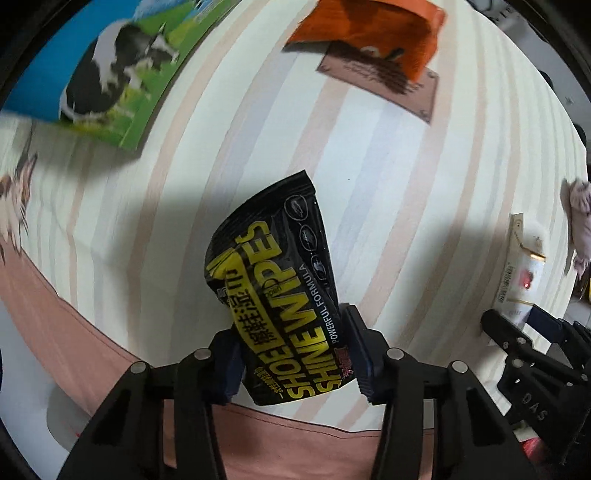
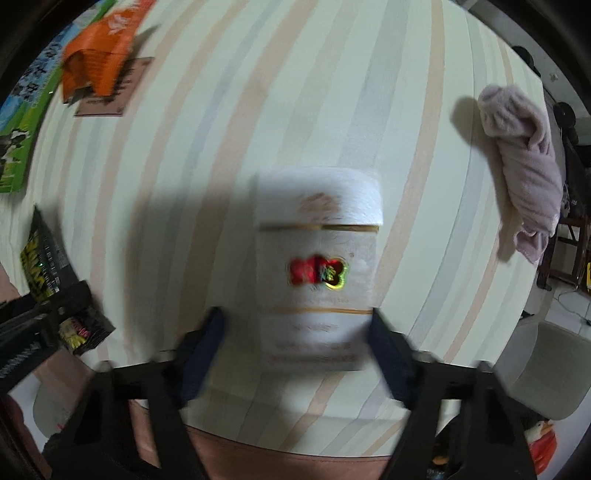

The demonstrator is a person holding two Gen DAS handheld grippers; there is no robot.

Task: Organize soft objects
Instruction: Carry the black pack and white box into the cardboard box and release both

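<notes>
My left gripper is shut on a black and yellow shoe shine wipes pack, held above the striped table. The pack also shows at the left edge of the right wrist view. My right gripper holds a white tissue pack with a red emblem between its jaws; this view is blurred. The tissue pack appears at the right of the left wrist view, with the right gripper below it.
An orange pouch lies over a brown card at the far side. A blue-green cow-print pack lies far left. A pink towel lies at the right edge. A grey chair stands beyond the table.
</notes>
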